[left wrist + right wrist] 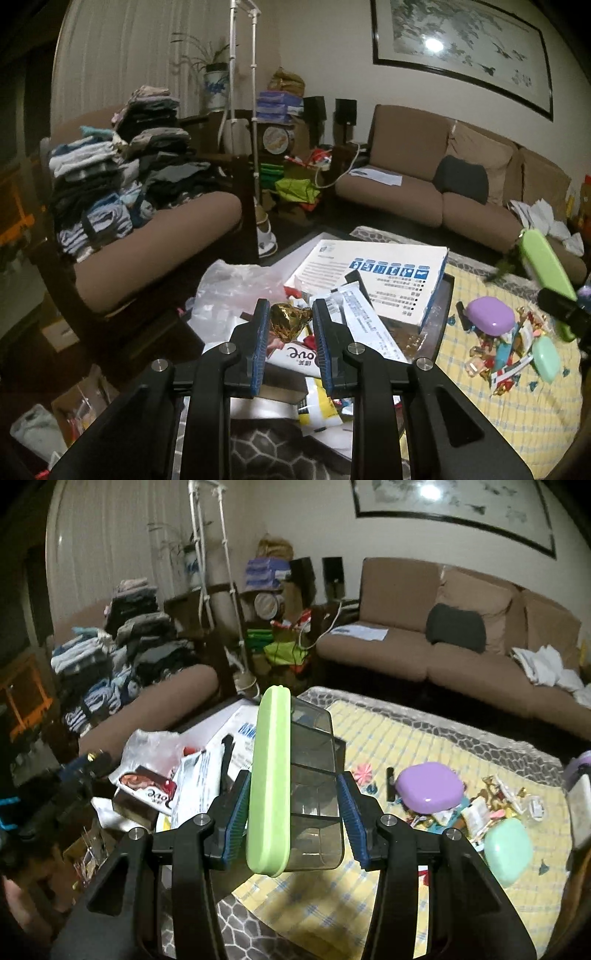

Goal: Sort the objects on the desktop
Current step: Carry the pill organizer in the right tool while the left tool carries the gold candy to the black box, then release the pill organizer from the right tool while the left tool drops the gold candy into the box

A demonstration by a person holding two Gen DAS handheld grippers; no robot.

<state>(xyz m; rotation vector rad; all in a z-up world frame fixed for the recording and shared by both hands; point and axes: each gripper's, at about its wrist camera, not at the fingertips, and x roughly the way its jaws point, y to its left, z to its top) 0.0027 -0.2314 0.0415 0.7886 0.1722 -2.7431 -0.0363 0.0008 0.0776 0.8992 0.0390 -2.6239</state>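
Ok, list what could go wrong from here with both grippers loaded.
1. The left gripper pinches a gold foil-wrapped candy by its crinkled wrapper only; it may slip out and fall into the clutter below.
2. The right gripper holds the green-lidded compartment box on its side, above the yellow checked cloth; if the lid loosens, it could swing open.
3. Setting the box down near the purple case could scatter the candies beside it.

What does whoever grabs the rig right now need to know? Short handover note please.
Left gripper: shut on a gold foil-wrapped candy, held over the clutter pile.
Right gripper: shut on a clear divided organizer box with green lid, lifted off the table.
On the yellow checked cloth: purple case, mint case, scattered candies.
Done: both items picked.
Left: probably candy into the box, then sort the rest.
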